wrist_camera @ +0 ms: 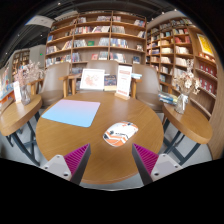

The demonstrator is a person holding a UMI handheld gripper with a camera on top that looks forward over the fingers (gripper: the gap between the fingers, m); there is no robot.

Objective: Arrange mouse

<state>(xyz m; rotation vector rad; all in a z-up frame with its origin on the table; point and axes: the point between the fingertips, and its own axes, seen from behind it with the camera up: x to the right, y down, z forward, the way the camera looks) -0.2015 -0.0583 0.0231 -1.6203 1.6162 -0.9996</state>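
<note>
Our fingers (111, 160) hang released and empty short of the mouse (121, 131) near the round surface's (100, 155) front edge, so a skewed approach could nudge it away from the blue mat (71, 112)

Warm, even indoor light filled the room. Fisheye distortion bent the bookshelves (100, 35) from ten to two o'clock. The round table (95, 150) carried soft glare; detail stayed slightly soft throughout.

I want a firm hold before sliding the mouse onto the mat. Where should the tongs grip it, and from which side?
Judging by its pose, grip the mouse across its two longer sides, coming from straight above. It lies flat on the round wooden table, beyond the open tongs, apart from the blue mat, so both sides look free.
</note>
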